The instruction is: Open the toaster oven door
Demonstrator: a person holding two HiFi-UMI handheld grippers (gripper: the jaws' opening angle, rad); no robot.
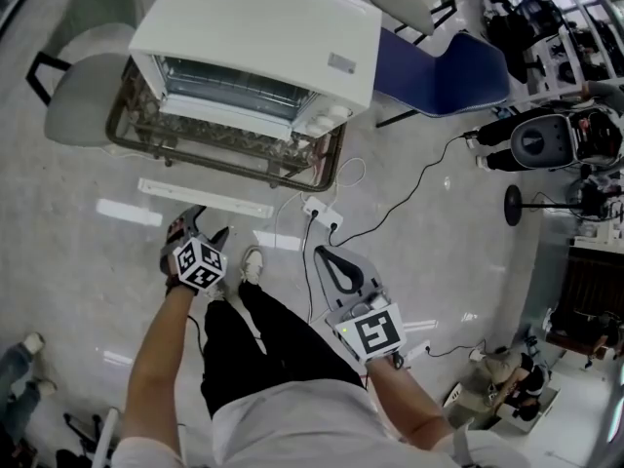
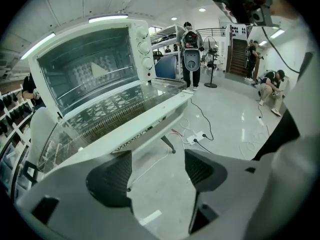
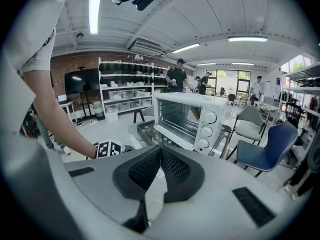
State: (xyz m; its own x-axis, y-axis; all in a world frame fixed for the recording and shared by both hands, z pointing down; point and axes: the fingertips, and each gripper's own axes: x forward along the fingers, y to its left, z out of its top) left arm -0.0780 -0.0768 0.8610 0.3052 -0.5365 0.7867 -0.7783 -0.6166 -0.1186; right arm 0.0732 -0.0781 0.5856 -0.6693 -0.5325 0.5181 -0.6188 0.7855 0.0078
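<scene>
Toaster oven point(image 1: 255, 27): white, on a glass-topped worktop point(image 1: 119, 125) straight ahead of the person, well past both tools.
Long axis: runs left to right in the head view, slightly tilted, with the knobs point(image 1: 327, 120) at its right end.
Facing: the open front points toward the person.
Door point(image 2: 125, 106): already down, lying about level out from the oven's lower front edge over the worktop, glass panel up.
Door handle point(image 1: 205, 198): a long white bar along the door's far edge, parallel to the oven's long axis and nearest the person.
Left tool point(image 1: 203, 227): jaws well apart with only floor showing between them. It holds nothing, and sits just short of the door handle and a little below it, pointing at the oven. Its own view point(image 2: 157, 166) shows the handle crossing just above the fingertips.
Right tool point(image 1: 327, 256): jaws closed tip to tip on nothing. It is held lower and to the right, apart from the oven, and its own view point(image 3: 160, 154) looks toward the knob end.
Floor: a power strip point(image 1: 322, 214) with cables lies between the tools and the worktop.
Nearby: a blue chair point(image 1: 448, 71) stands right of the oven.
</scene>
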